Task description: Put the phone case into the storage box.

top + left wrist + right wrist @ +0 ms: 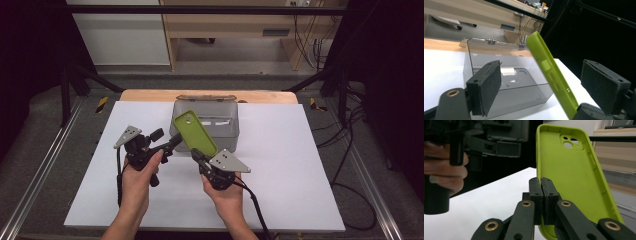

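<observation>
Right claw (541,182) nearest lens, jaws clamped on lower edge of green phone case (571,185), case lifted, tilted over grey box (206,125). My left claw (541,90) jaws apart, straddling case edge without pressing. Case up; placing in box left, I judge.

Just beyond my left gripper (174,141) and my right gripper (195,153) stands a smoky, see-through grey box (226,134), its lid (206,98) folded back on the far side. Under both grippers a white sheet (280,165) covers the table, and a strip of wooden tabletop (150,95) shows past the box. Farther ahead there is a light wooden desk (225,25), with cables (305,40) hanging at its right and a white cabinet (120,35) to its left. A black bar (200,9) crosses overhead. A metal rail (40,170) runs along the floor, well out to my left.
</observation>
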Demonstrator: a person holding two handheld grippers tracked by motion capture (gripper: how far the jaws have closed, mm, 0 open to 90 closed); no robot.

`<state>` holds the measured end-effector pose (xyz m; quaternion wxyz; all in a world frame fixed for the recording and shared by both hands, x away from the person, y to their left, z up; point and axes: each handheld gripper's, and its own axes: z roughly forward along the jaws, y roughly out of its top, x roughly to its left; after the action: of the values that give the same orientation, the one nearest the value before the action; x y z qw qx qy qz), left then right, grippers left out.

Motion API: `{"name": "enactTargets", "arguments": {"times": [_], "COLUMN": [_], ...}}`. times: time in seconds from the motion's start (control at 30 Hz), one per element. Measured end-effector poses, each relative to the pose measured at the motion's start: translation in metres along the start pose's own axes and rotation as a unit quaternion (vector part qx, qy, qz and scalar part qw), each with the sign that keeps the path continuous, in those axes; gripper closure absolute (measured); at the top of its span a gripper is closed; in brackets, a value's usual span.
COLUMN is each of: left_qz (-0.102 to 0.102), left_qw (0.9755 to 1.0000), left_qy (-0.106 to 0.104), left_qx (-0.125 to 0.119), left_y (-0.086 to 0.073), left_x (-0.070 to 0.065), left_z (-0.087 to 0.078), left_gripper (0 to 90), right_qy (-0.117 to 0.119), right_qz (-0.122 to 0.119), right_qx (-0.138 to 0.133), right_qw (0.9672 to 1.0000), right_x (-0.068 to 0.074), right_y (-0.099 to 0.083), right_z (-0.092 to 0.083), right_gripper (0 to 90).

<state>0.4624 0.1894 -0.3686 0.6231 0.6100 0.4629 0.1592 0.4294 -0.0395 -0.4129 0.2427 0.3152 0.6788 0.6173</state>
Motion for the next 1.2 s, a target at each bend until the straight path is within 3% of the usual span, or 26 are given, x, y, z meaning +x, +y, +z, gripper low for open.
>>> {"name": "enactTargets", "arguments": {"times": [0.17, 0.53, 0.77, 0.93, 1.2], "left_qz": [-0.013, -0.005, -0.030, -0.028, -0.047], "left_qw": [0.9999, 1.0000, 0.9993, 0.9994, 0.9988], "left_qy": [-0.005, -0.004, -0.019, -0.019, -0.015], "left_qx": [-0.003, -0.006, -0.008, -0.003, -0.003], "left_y": [-0.001, -0.007, -0.014, -0.016, -0.021], "left_x": [0.000, -0.001, 0.003, -0.001, -0.001], "left_z": [0.003, 0.005, 0.006, 0.006, 0.007], "left_gripper": [20.5, 26.5, 35.9, 41.7, 46.4], "right_qy": [0.005, 0.009, 0.006, 0.004, 0.004], "right_qz": [-0.001, 0.002, 0.000, 0.007, 0.024], "right_qx": [0.001, -0.001, -0.002, -0.004, -0.011], "right_qw": [1.0000, 1.0000, 1.0000, 1.0000, 0.9996], "right_x": [0.005, 0.010, 0.013, 0.013, 0.012], "right_y": [-0.003, -0.007, -0.010, -0.011, -0.010], "right_z": [0.001, 0.003, 0.007, 0.009, 0.010], "right_gripper": [88.0, 88.0, 88.0, 88.0, 88.0]}}
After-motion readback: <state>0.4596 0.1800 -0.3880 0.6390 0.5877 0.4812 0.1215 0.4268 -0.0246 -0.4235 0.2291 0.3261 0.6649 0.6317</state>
